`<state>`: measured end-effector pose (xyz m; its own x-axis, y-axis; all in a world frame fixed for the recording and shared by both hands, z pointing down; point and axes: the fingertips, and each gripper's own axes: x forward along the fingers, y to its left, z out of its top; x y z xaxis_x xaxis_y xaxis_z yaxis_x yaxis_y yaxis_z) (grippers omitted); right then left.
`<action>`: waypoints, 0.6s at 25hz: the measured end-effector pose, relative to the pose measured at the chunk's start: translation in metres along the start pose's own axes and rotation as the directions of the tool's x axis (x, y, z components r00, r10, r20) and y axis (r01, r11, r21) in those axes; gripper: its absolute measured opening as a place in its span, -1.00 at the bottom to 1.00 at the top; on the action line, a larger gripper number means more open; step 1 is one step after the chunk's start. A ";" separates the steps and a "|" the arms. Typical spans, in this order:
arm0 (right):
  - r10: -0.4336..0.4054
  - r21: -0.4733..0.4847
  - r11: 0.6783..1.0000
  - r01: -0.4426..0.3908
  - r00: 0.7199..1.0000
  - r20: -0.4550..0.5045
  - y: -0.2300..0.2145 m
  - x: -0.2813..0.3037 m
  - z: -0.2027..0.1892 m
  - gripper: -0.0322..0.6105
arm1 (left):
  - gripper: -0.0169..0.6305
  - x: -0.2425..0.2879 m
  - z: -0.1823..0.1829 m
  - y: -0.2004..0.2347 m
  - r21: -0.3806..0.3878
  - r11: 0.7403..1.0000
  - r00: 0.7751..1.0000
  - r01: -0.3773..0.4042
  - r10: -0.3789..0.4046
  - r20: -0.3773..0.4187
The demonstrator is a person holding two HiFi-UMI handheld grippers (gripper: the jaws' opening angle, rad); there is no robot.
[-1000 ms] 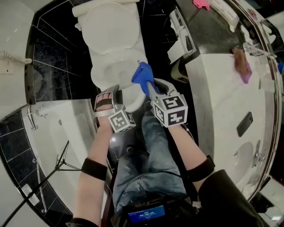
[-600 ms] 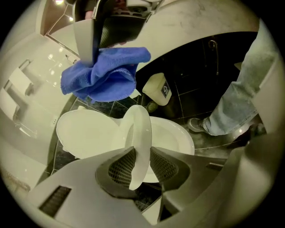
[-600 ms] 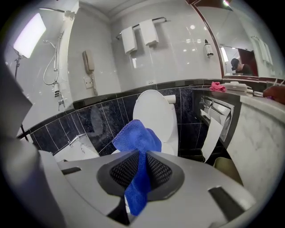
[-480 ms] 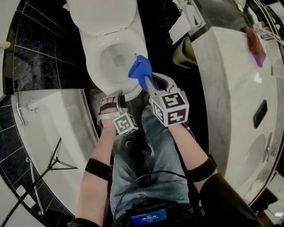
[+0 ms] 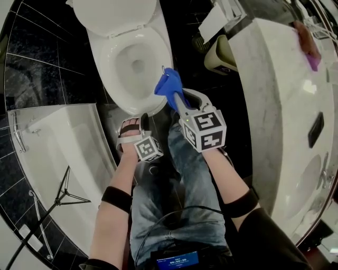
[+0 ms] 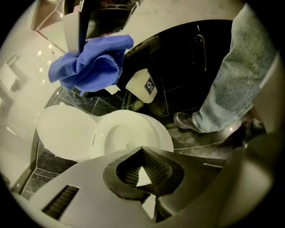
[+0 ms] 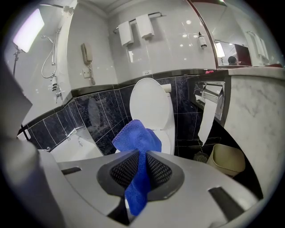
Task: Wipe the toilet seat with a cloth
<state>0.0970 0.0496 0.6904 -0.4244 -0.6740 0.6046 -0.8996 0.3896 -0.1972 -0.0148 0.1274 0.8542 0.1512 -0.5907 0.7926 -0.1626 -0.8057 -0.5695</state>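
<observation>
pants: faded blue jeans (image 5: 182,198) | arms: black bands (image 5: 116,199) | left gripper (image 5: 131,119), right gripper (image 5: 177,103): grey, white cubes with black squares

Beyond the right claw (image 7: 141,167), a blue cloth (image 7: 136,138) hides most of the toilet seat (image 7: 168,141) in the right gripper view, and the cloth's lower end is lost between the jaws. In the head view, the toilet lid (image 5: 113,16) beyond both claws is cut off by the top edge. The bin (image 6: 143,87) past the left claw (image 6: 142,153) bears a label too small to read. The screen (image 5: 177,260) behind the claws is illegible and cropped.
</observation>
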 end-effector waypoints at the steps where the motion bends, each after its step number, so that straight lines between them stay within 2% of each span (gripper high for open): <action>1: -0.001 -0.002 1.000 0.001 1.000 -0.003 0.001 -0.001 -0.001 -0.68 | -0.94 -0.002 -0.002 0.000 0.001 1.000 1.000 -0.003 0.003 -0.003; 4: -0.007 -0.009 1.000 0.007 1.000 -0.010 0.003 -0.003 0.000 -0.68 | -0.94 -0.007 -0.005 0.010 -0.008 1.000 1.000 -0.022 0.022 -0.003; 9: 0.009 -0.001 1.000 -0.009 1.000 -0.023 0.015 -0.012 0.014 -0.68 | -0.94 -0.033 -0.004 0.047 -0.129 0.991 0.999 -0.045 0.048 0.019; 12: 0.029 -0.003 1.000 -0.029 0.999 -0.032 0.027 -0.028 0.035 -0.68 | -0.94 -0.067 -0.006 0.077 -0.243 0.969 0.999 -0.049 0.053 0.010; 15: 0.055 -0.016 0.998 -0.056 0.998 -0.038 0.042 -0.054 0.062 -0.68 | -0.94 -0.120 0.000 0.110 -0.361 0.931 0.997 -0.056 0.069 0.024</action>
<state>0.0756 0.0637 0.6013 -0.4691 -0.6273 0.6216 -0.8729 0.4363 -0.2185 -0.0513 0.1094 0.6965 0.1631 -0.6458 0.7459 -0.5115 -0.7018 -0.4958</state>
